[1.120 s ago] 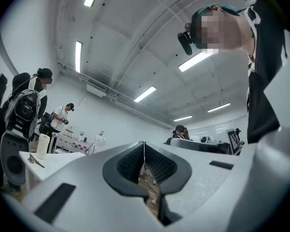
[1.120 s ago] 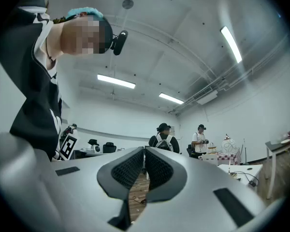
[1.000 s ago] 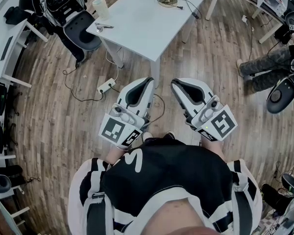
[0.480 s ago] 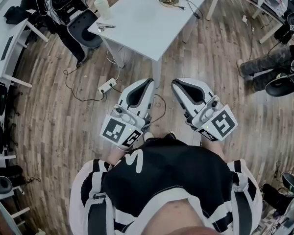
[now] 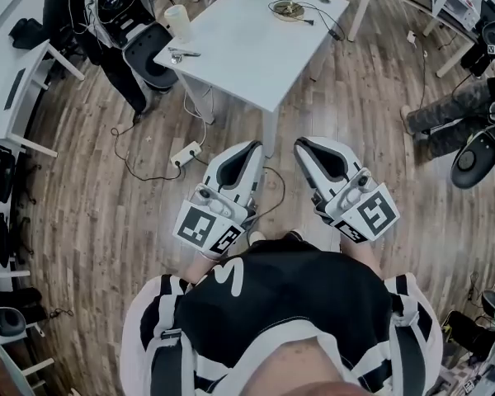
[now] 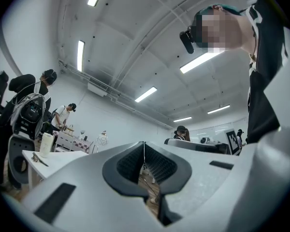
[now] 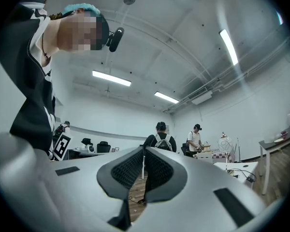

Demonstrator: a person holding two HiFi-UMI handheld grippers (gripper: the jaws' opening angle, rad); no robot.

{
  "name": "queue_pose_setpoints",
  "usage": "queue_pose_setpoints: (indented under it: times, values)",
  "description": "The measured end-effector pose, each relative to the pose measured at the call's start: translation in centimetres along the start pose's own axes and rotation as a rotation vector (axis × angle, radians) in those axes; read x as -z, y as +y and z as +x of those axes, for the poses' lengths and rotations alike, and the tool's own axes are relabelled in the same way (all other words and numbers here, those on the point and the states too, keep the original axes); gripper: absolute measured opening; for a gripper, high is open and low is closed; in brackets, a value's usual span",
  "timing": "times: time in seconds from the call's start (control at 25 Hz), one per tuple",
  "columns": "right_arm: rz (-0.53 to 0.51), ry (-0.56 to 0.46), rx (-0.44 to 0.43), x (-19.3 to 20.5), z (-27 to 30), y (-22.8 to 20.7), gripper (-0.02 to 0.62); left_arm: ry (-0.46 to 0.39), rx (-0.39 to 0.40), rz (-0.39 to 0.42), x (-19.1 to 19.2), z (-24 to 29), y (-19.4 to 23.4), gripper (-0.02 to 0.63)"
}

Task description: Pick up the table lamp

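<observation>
Table lamp [image 5: 288, 8], well beyond left gripper [image 5: 249, 148] (closed)

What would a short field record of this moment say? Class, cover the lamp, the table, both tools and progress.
lamp: table lamp stands on the white table, far end
other item: cup on the table's left corner
left tool: shut, empty, short of the table
right tool: shut, empty, short of the table
progress: lamp not yet grasped
</observation>
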State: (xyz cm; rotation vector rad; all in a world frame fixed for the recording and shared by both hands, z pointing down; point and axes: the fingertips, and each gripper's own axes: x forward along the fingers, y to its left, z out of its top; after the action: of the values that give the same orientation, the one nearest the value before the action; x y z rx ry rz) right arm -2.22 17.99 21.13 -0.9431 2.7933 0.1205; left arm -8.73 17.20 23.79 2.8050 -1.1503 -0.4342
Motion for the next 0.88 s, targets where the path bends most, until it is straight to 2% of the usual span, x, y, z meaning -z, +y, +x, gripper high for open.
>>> queue_pose_setpoints:
  times: [0.48,0.68,0.88]
  values:
    - [0.008,-0.001,0.087,1.8,0.4,1.0,0.026,0.036,0.013,0.007,1.3,-2.4,2.7,0.006]
    - [0.005,0.016,0.099,2.4,1.1,0.1,0.026,0.038,0.006,0.0,1.8,-2.0,3.5,0.006]
    - [0.024,0.028,0.087,3.4,2.1,-2.6,0.026,0.039,-0.016,0.018,2.3,0.2,4.8,0.006]
